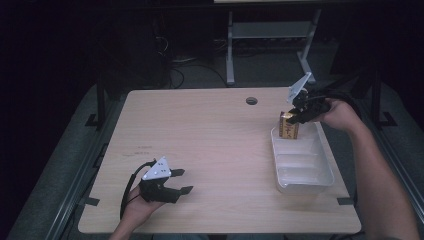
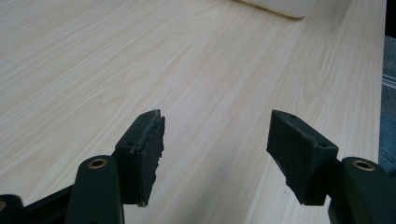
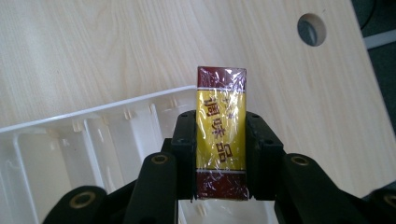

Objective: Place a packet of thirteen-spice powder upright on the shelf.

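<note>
Seasoning box (image 3: 221,133) sits clamped in the right tool (image 1: 300,116) above the tray (image 1: 320,172); left tool (image 1: 179,181) rests apart.

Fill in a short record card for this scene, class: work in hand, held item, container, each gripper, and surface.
work in hand: packet held over the far end of the tray
held item: yellow and dark red packet, wrapped in clear film
container: white divided tray, near the table's right edge
right gripper: jaws shut on the packet
left gripper: jaws open, nothing between them
surface: light wooden table
</note>
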